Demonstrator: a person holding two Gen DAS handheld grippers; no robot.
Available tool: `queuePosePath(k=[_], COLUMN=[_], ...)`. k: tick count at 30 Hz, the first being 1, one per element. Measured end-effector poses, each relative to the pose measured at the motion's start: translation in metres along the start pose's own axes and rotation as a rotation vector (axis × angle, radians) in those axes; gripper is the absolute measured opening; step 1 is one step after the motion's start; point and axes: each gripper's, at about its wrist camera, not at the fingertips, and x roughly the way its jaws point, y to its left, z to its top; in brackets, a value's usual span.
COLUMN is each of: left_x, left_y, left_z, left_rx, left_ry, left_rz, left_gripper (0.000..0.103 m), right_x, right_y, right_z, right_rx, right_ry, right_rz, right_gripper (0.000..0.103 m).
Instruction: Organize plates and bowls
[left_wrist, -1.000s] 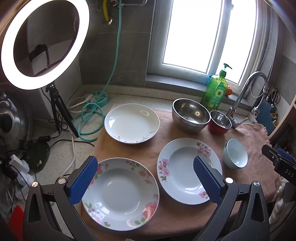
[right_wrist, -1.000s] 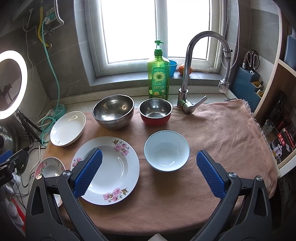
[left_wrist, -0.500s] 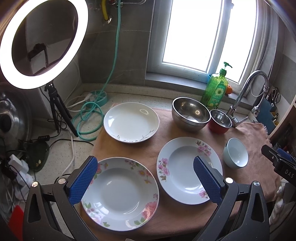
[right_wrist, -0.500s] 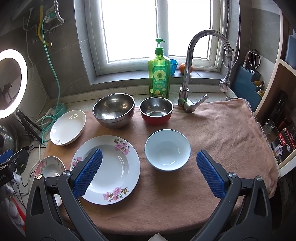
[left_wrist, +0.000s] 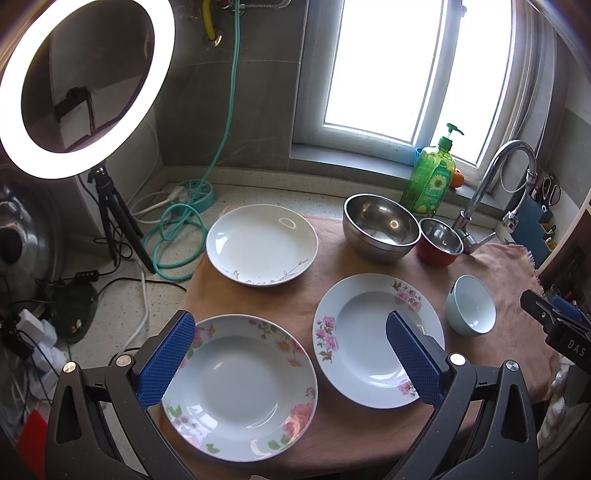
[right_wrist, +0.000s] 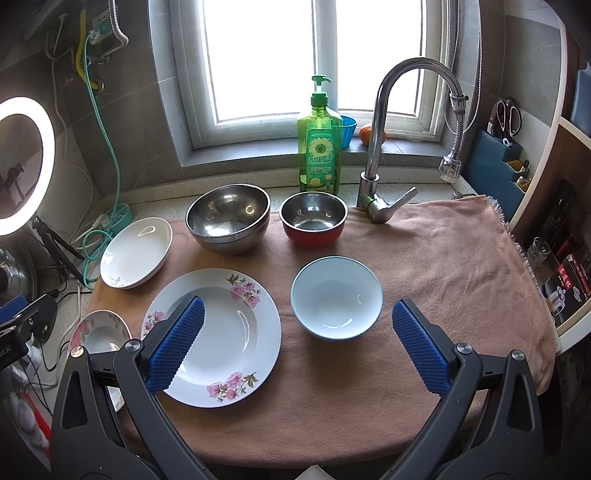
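3 plates and 3 bowls sit on the brown cloth (right_wrist: 424, 258). The left gripper (left_wrist: 291, 354) hangs wide over the near-left floral plate (left_wrist: 240, 384), holding nothing. The right gripper (right_wrist: 299, 347) is spread wide, empty, near the blue bowl (right_wrist: 336, 295). The pink-flowered plate (right_wrist: 218, 332) lies left of that bowl; the white plate (left_wrist: 262, 243), steel bowl (right_wrist: 229, 218) and red bowl (right_wrist: 314, 221) sit far.
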Motion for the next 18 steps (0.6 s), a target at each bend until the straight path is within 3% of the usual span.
queuePosePath(k=[18], left_x=[0.0036], left_y=[-0.0016], left_z=[0.0011], left_rx=[0.004], left_ry=[0.008], left_rz=[-0.005], left_gripper=[0.102], right_x=[0.004], right_y=[-0.0005], right_z=[-0.003], right_rx=[0.002], right_ry=[0.008], right_rz=[0.003], right_gripper=[0.103])
